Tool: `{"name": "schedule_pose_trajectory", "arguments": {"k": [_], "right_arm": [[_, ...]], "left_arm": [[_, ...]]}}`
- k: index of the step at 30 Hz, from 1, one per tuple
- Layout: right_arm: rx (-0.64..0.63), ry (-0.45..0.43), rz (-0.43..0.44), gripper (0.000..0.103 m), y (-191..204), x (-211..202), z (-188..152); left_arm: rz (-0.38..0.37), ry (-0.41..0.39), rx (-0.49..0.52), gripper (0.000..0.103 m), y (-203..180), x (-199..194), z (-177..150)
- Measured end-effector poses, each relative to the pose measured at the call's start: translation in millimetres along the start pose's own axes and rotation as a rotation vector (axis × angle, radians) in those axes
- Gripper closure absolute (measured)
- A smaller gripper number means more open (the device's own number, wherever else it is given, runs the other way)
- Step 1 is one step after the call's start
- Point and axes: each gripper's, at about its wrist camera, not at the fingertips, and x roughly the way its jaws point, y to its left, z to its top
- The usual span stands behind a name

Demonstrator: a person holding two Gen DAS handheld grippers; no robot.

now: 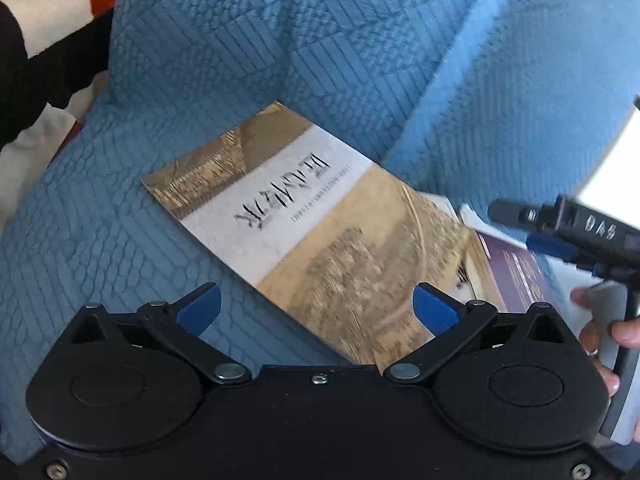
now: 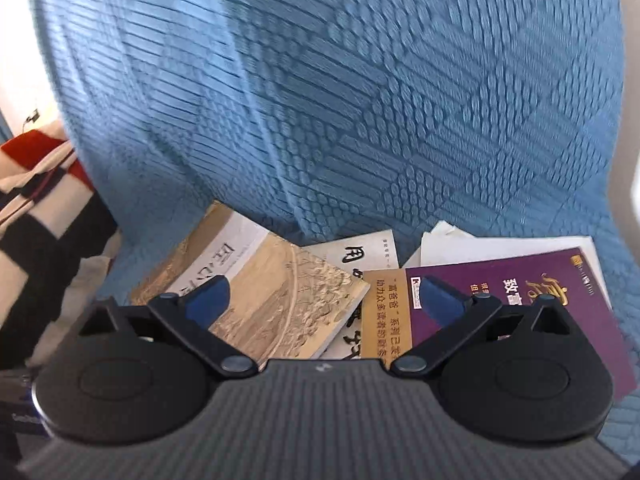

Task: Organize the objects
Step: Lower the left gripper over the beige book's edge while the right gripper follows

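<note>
A tan and white book (image 1: 304,224) lies flat on the blue quilted sofa cover (image 1: 280,60). My left gripper (image 1: 318,308) is open and empty, just above the book's near end. The right gripper (image 1: 568,228) shows at the right edge of the left wrist view, over a purple book (image 1: 516,276). In the right wrist view my right gripper (image 2: 326,300) is open and empty above the tan book (image 2: 280,292), a white book with black characters (image 2: 360,256) and the purple book (image 2: 520,300). White papers (image 2: 480,244) lie under the purple book.
A striped black, white and red cloth (image 1: 48,40) lies at the left of the sofa; it also shows in the right wrist view (image 2: 44,216). The sofa back (image 2: 360,100) rises right behind the books.
</note>
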Motion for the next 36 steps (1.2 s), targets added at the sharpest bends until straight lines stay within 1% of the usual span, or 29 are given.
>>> {"name": "schedule_pose_trajectory", "arguments": {"k": [3,4,7,10,13,16,23,24,27,28,31,33,36], "right_arm": [[-0.054,0.017,-0.047,0.000,-1.6,15.6,2.3],[-0.059,0.038,-0.055,0.000,-3.8,21.9,1.1],[-0.046,0.096,-0.055,0.000,-13.7,35.8,-3.4],[-0.008,0.118,-0.058,0.000,-20.6,39.7,-7.9],[-0.015,0.114,-0.097,0.000,-20.0,40.7,-9.6],[0.007,0.110,-0.095,0.000,-21.9,41.0,-11.0],[-0.017,0.095,-0.103,0.000,-18.5,44.0,-11.4],[-0.018,0.091,-0.101,0.000,-18.9,44.1,-11.8],[-0.017,0.080,-0.095,0.000,-18.7,43.7,-12.6],[-0.020,0.076,-0.090,0.000,-18.0,43.6,-12.7],[-0.025,0.071,-0.057,0.000,-14.4,43.1,-12.3],[-0.029,0.069,-0.040,0.000,-9.2,45.2,-10.8],[-0.022,0.059,-0.015,0.000,-4.6,45.7,-9.7]], "left_arm": [[0.029,-0.003,-0.032,0.001,7.9,6.8,6.7],[0.028,-0.010,-0.035,0.001,10.5,8.5,11.0],[0.041,-0.016,-0.040,0.001,12.2,12.5,11.8],[0.039,-0.004,-0.051,0.001,12.5,14.4,12.2],[0.033,0.020,-0.046,0.001,11.8,17.3,10.9],[0.038,0.033,-0.050,0.001,13.8,19.6,10.2],[0.062,0.067,-0.114,0.001,27.5,24.6,8.8],[0.061,0.069,-0.122,0.001,29.5,25.1,9.0],[0.094,0.039,-0.130,0.001,32.5,24.0,9.2],[0.094,0.042,-0.141,0.001,33.7,25.0,9.2],[0.071,0.062,-0.172,0.001,37.7,29.4,8.3],[0.071,0.067,-0.176,0.001,38.6,31.7,7.9],[0.048,0.065,-0.171,0.001,37.1,33.4,7.7]]}}
